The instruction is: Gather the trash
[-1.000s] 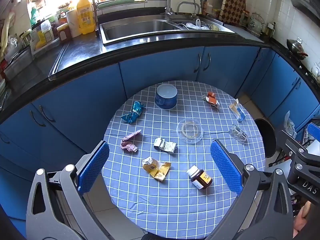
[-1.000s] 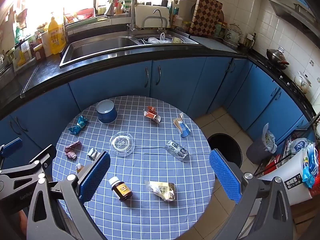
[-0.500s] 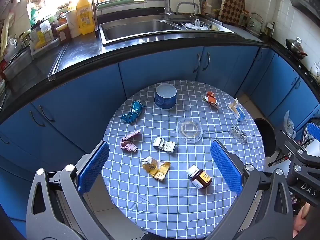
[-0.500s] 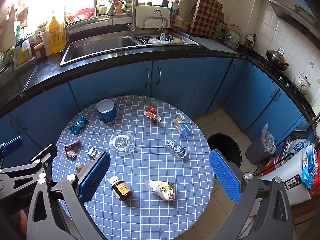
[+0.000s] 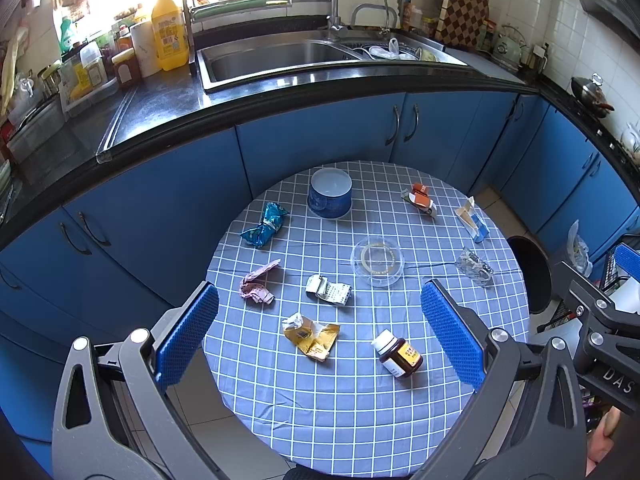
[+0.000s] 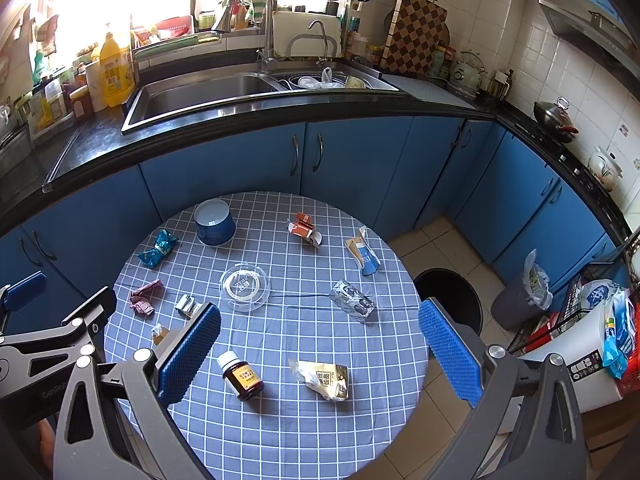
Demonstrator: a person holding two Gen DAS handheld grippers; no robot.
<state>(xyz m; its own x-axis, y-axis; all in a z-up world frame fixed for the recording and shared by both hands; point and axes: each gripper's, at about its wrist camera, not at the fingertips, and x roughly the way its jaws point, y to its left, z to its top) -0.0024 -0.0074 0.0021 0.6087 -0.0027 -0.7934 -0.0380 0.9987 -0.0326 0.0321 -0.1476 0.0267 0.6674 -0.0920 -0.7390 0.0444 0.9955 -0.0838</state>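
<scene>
Hovering wide open and empty, both grippers frame scattered wrappers below.

Gold wrapper largely hidden behind the right gripper's left finger (print unreadable); white wrapper just beyond that fingertip partly covered.
</scene>
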